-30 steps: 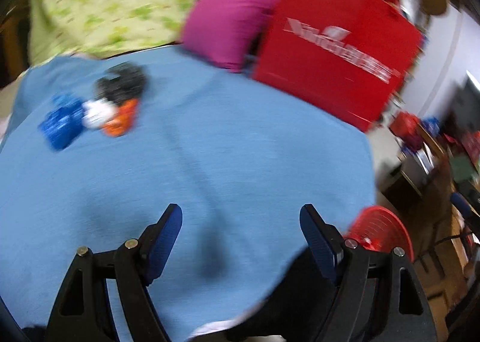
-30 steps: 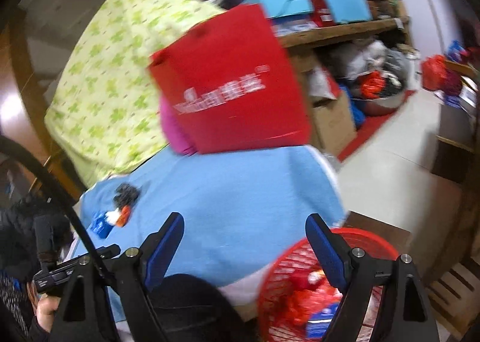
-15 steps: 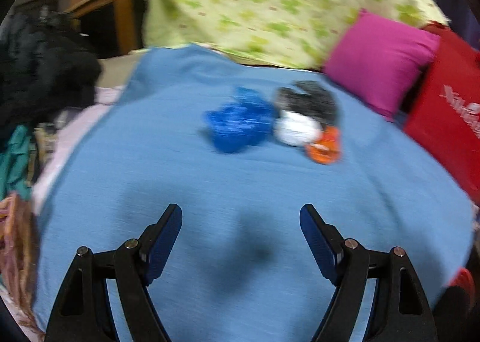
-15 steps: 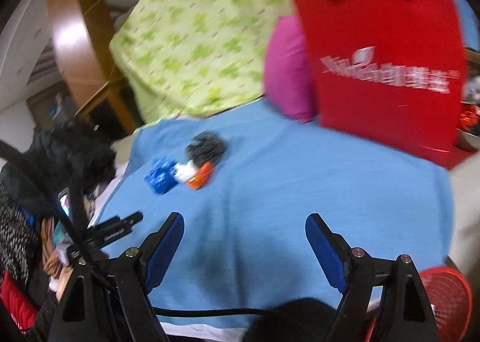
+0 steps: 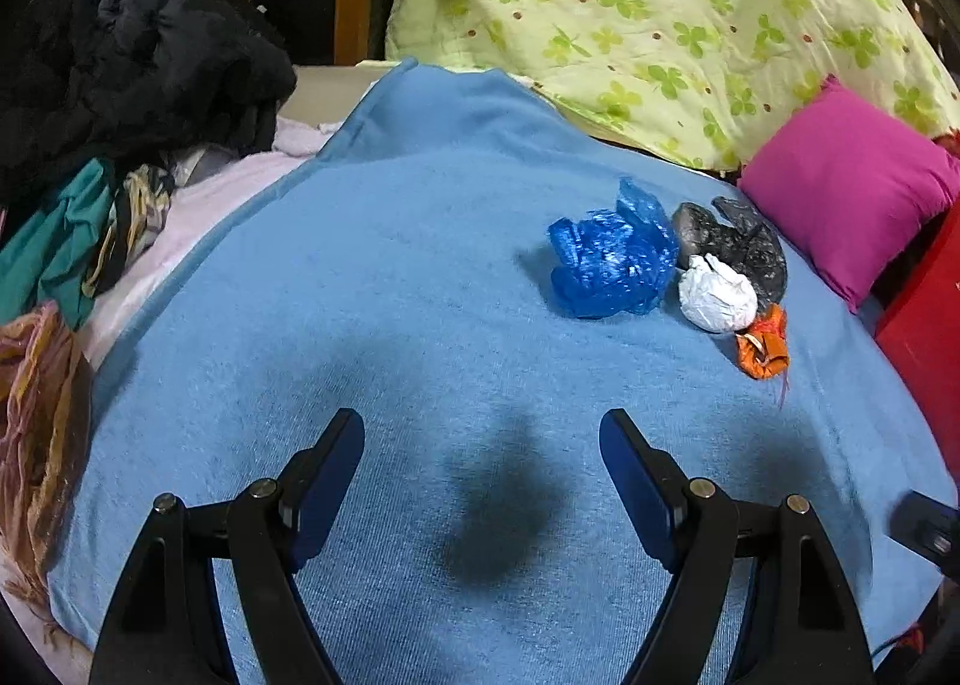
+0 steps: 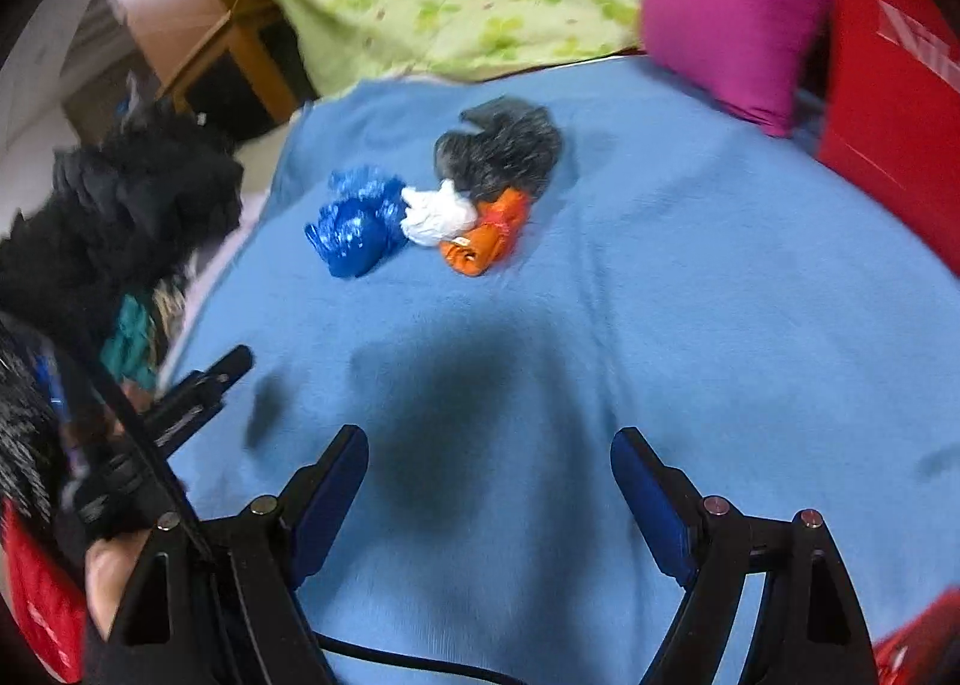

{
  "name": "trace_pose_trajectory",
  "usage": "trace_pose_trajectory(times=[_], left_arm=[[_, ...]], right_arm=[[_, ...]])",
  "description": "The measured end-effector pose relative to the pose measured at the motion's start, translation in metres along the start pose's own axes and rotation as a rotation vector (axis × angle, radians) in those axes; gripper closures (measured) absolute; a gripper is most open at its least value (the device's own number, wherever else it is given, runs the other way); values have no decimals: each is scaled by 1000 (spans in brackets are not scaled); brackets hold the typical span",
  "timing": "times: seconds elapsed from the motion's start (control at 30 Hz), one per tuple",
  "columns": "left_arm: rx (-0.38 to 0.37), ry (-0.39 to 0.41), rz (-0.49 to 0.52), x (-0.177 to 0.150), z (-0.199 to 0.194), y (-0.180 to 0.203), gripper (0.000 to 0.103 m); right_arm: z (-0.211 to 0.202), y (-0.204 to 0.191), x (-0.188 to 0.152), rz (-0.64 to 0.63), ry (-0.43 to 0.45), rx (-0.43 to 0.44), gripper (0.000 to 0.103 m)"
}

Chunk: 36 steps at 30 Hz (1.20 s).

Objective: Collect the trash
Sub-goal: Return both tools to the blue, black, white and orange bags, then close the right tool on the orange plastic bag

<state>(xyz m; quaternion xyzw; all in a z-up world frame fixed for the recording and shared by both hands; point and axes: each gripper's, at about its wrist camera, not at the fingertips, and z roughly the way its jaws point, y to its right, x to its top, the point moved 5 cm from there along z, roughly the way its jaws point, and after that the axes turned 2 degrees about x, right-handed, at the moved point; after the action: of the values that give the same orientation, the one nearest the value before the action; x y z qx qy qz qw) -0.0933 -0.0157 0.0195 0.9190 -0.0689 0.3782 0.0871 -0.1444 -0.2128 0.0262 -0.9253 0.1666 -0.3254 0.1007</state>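
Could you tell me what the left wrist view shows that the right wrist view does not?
Only the left wrist view shows the teal and patterned clothes heaped at the blanket's left edge in full.

Only the right wrist view shows the person's hand holding the left gripper, a cable and the white print on the red bag.

Both show the blue blanket, the blue, white, orange and dark trash wads bunched together, the pink cushion, the green cloth, the black garment and open, empty jaws.
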Motion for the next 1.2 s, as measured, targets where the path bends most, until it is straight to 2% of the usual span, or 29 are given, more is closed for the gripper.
trace_pose_trajectory(times=[0.3, 0.33, 0.4, 0.43, 0.47, 0.6, 0.63, 0.67, 0.7, 0.77, 1.0, 1.2], left_arm=[[-2, -4, -24, 1, 3, -3, 22], [0, -5, -26, 2, 4, -3, 22], [7, -8, -29, 2, 6, -3, 22], [8, -10, -31, 2, 8, -3, 22], [7, -12, -33, 3, 8, -3, 22], [14, -8, -34, 4, 10, -4, 22], [15, -8, -33, 4, 10, -4, 22], [17, -10, -31, 3, 10, -4, 22], [18, -11, -29, 3, 11, -3, 22], [22, -12, -23, 2, 11, -2, 22], [39, -6, -22, 1, 11, -3, 22], [50, 1, -21, 0, 10, -3, 22]], right_arm=[[65, -16, 65, -81, 35, -117, 18], [72, -18, 72, -94, 41, -132, 21], [83, -18, 80, -92, 36, -145, 33], [89, -17, 84, -87, 30, -155, 44], [95, -15, 86, -85, 22, -172, 48], [119, -3, 91, -58, -4, -191, 49], [120, -3, 92, -63, 1, -189, 52], [120, -5, 92, -76, 8, -180, 66], [120, -7, 93, -87, 8, -164, 73], [115, -7, 91, -98, 18, -150, 77], [91, 6, 80, -79, 43, -117, 78], [59, 15, 55, -72, 40, -84, 78]])
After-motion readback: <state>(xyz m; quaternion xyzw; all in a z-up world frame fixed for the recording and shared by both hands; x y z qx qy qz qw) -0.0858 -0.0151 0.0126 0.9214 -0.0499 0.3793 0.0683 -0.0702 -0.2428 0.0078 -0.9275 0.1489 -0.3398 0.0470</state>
